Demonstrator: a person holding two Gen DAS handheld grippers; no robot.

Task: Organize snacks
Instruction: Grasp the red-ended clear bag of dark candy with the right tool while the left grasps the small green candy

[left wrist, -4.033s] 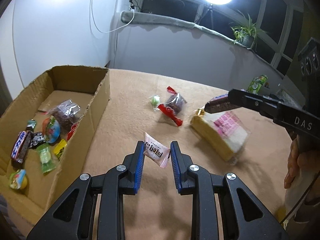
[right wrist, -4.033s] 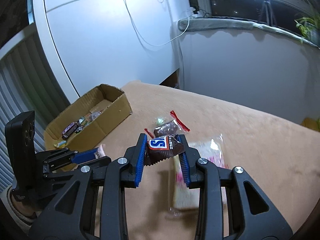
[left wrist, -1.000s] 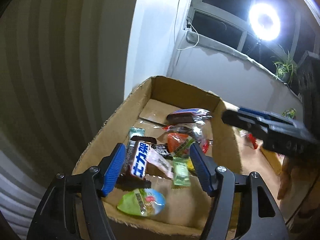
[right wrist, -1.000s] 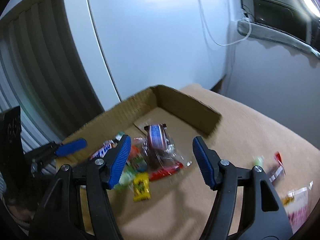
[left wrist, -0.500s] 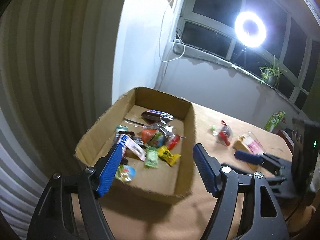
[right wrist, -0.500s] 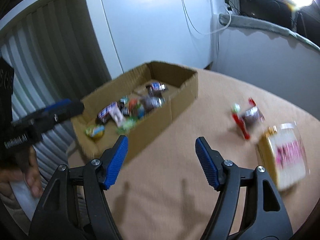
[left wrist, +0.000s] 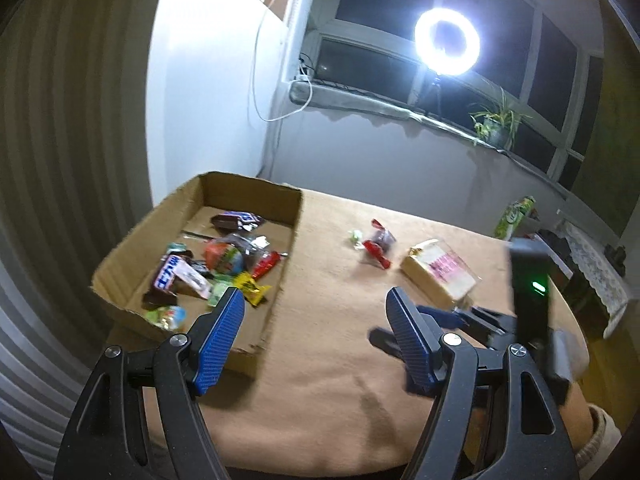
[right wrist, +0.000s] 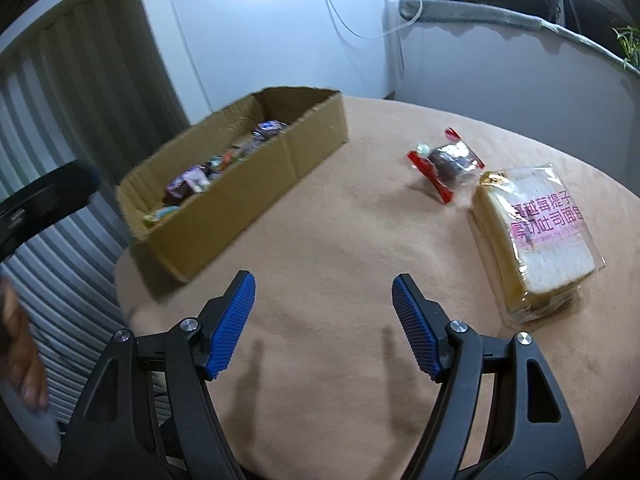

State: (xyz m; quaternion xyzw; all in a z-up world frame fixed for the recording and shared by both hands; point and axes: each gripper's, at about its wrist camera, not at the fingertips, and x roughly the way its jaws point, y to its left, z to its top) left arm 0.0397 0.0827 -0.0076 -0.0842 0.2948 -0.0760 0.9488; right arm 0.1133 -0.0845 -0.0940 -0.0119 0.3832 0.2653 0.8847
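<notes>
Hovering over the tan table (right wrist: 320, 240), both grippers are empty. Left gripper (left wrist: 312, 332): fingers well apart, nothing between them, only table cloth behind. Right gripper (right wrist: 322, 324): the same, fingers spread, bare table between, two finger shadows on the cloth below.

The left wrist view looks down into the cardboard box (left wrist: 132, 256) at 10 o'clock, showing the snacks inside: a dark chocolate bar (left wrist: 236, 219) at the far end, a blue-and-white bar (left wrist: 166, 276), a yellow candy (left wrist: 252, 287), a red wrapper (left wrist: 266, 263), a green jelly cup (left wrist: 166, 316) near the front wall. The right wrist view sees the box (right wrist: 248, 196) from the side at 10 o'clock, so its near wall hides most contents; only blurred wrapper tops show.

Still outside the box: a red-ended dark snack pack (right wrist: 450, 162) with a small green candy (right wrist: 420, 148) touching it, at 1 o'clock, and a wrapped bread loaf (right wrist: 536, 236) just beside, at 2 o'clock. The right view shows the pink print on the loaf; in the left view the loaf (left wrist: 438, 270) is small.

Only the left view shows the ring light (left wrist: 447, 42), the potted plant (left wrist: 496, 122), a green carton (left wrist: 514, 216) and the right gripper's body with a green LED at 3 o'clock. Only the right view shows a blurred hand (right wrist: 18, 348) at the left edge.
</notes>
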